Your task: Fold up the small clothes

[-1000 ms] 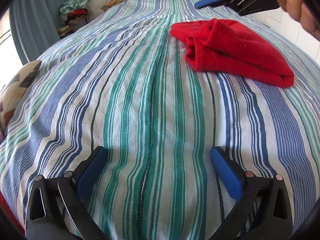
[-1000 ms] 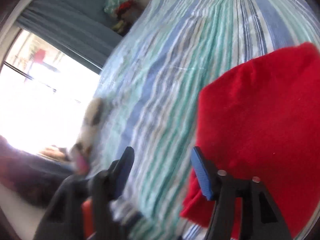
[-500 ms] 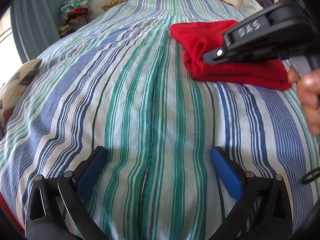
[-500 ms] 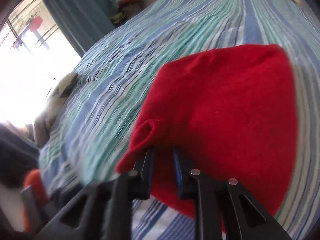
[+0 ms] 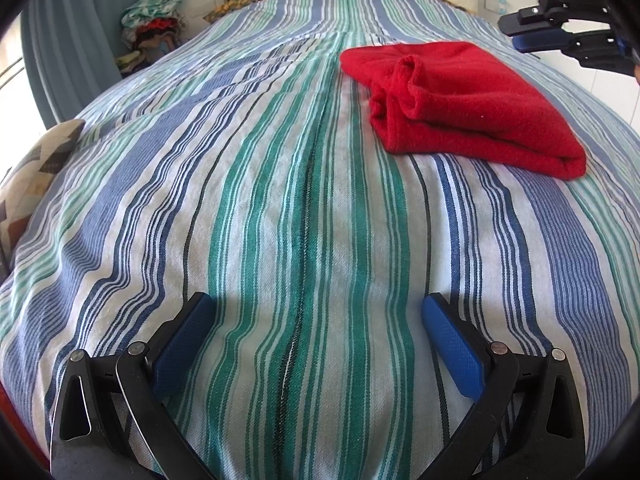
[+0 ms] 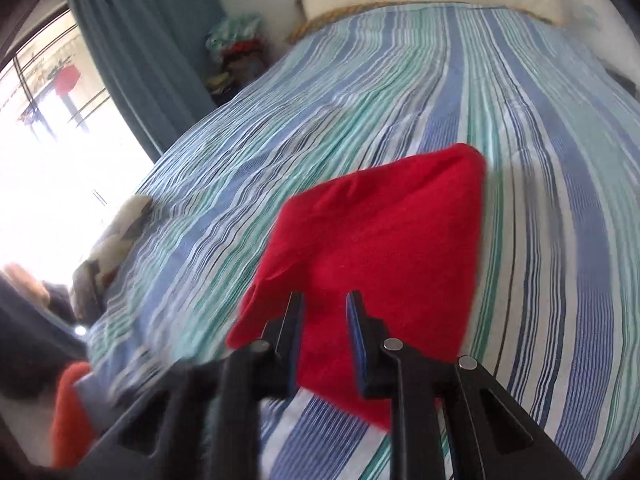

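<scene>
Two tongs showing. Left tongs (image 5: 316, 340) are hanging low over the striped bedspread (image 5: 280, 208), spread wide, holding nothing. Right tongs (image 6: 324, 320) are sitting above the near edge of the folded red garment (image 5: 460, 100), narrowed with a gap, gripping nothing. Garment is lying on the bed's right half, well apart from the left tongs. Patterned pillow (image 5: 36, 176) is sitting at the left edge.

White letter "D" on right gripper (image 5: 568, 20) body; rest cut off; nothing else legible
</scene>
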